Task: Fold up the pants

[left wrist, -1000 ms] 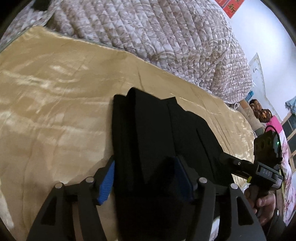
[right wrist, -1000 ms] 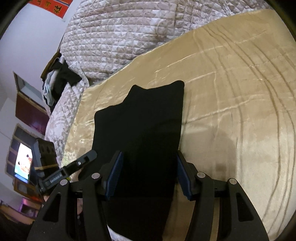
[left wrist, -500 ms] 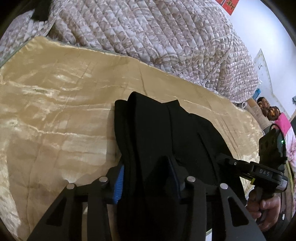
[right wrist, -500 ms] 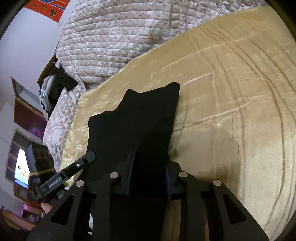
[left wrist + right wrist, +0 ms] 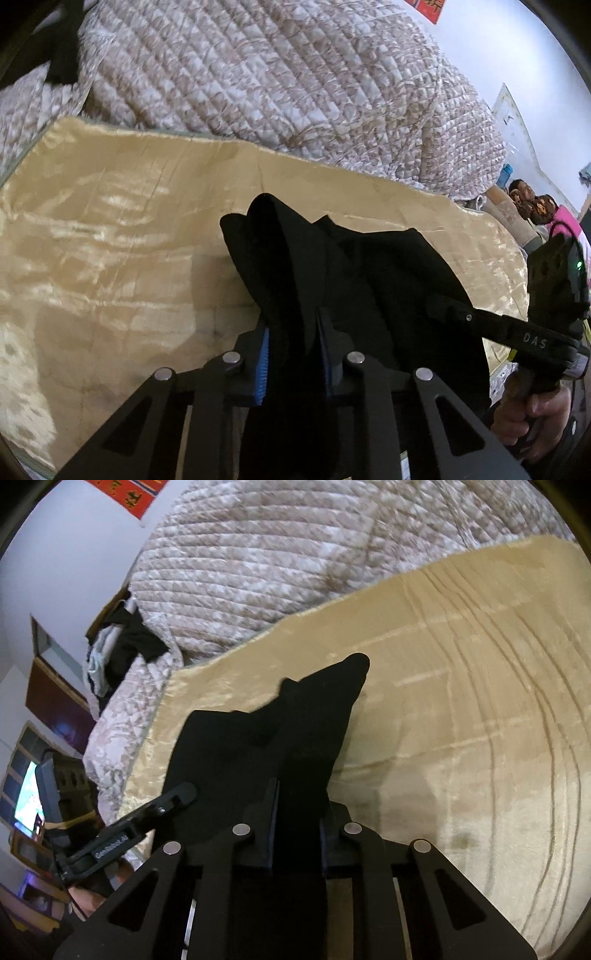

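Surface: golden satin bedspread [image 5: 110, 236], glossy and lightly creased, spread flat over the bed; likely slick under cloth.
Background: quilted floral comforter [image 5: 277, 81] heaped along the far edge of the spread; pale wall beyond.
Left side room: wide bare stretch of spread to the left of the cloth in the left wrist view, free for laying a fold.
Pants: black pants [image 5: 354, 280] on the spread near its near edge, bunched and rising into peaks where pinched; far end resting on the satin.
Handling: soft, limp, light by the look of the drape; no stiffness to hold a crease; apt to slide on the glossy sheet.
Left gripper: left gripper [image 5: 293, 354] pinching a thick gathered fold of the pants, jaws just closed further onto it, blue pads pressed to the cloth.
Right gripper: right gripper [image 5: 297, 834] clamped on a narrower fold of the same near edge, jaws likewise just drawn in on the fabric.
Hold points: near hem corners, one per claw, well apart enough to keep the edge taut.
Right side room: broad open satin to the right of the pants in the right wrist view; bed edge and clutter off to the left there.
Risk: slipping layers inside the pinch.
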### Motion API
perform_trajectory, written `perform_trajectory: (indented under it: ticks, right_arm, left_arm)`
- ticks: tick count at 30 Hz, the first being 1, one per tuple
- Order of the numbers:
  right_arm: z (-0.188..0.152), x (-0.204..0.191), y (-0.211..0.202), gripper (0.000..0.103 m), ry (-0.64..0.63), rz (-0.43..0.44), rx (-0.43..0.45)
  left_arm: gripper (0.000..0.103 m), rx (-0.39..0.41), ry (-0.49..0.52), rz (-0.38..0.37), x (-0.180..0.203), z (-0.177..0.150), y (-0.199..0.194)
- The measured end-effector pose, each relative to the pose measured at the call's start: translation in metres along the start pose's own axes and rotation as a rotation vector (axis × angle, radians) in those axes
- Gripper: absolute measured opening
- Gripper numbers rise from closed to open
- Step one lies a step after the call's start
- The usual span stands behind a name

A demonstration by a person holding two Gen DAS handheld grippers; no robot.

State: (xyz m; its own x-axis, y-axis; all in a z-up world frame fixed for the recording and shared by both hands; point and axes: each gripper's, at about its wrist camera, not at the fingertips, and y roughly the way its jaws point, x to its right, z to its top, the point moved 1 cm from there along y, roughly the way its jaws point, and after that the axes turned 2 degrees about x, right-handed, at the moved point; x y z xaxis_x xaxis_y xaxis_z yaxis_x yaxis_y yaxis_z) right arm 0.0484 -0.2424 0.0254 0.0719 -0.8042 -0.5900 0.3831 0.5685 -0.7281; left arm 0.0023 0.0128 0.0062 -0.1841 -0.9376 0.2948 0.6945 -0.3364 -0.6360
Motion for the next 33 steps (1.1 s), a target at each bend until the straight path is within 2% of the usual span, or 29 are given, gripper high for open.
perform_trajectory:
  ticks: [6, 10, 14, 17, 18, 19, 21, 22, 26, 29, 33]
  right_arm:
    - [0.030, -0.029, 0.008, 0.016, -0.063, 0.024, 0.000]
    - [0.065, -0.033, 0.034, 0.016, -0.077, 0.031, -0.009]
    - [0.091, -0.030, 0.062, 0.016, -0.063, 0.039, -0.024]
    - [0.106, -0.025, 0.087, 0.016, -0.078, 0.028, -0.033]
    - [0.107, -0.021, 0.093, 0.017, -0.077, 0.025, -0.043]
    - [0.107, -0.014, 0.104, 0.018, -0.071, 0.008, -0.063]
    - [0.101, 0.000, 0.115, 0.022, -0.073, -0.061, -0.100]
    - [0.098, 0.006, 0.117, 0.029, -0.077, -0.098, -0.113]
    - [0.098, 0.003, 0.095, 0.031, -0.116, -0.165, -0.054]
    - [0.089, -0.014, 0.077, 0.031, -0.197, -0.211, -0.014]
    - [0.064, -0.040, 0.065, 0.029, -0.292, -0.204, 0.015]
  left_arm:
    - [0.023, 0.029, 0.017, 0.017, -0.012, 0.046, 0.004]
    - [0.023, 0.035, 0.021, 0.032, -0.031, 0.079, 0.023]
    - [0.024, 0.029, 0.006, 0.039, -0.052, 0.097, 0.050]
    - [0.026, -0.011, -0.010, 0.055, -0.068, 0.092, 0.075]
    - [0.029, -0.038, -0.022, 0.074, -0.075, 0.088, 0.085]
    - [0.036, -0.044, -0.034, 0.098, -0.081, 0.084, 0.090]
    - [0.040, -0.046, -0.061, 0.082, -0.090, 0.081, 0.088]
    - [0.040, -0.045, -0.071, 0.086, -0.092, 0.082, 0.084]
    - [0.039, 0.000, -0.051, 0.166, -0.088, 0.079, 0.062]
    - [0.039, 0.053, -0.022, 0.161, -0.076, 0.073, 0.038]
    - [0.039, 0.093, 0.056, 0.129, -0.044, 0.053, 0.019]
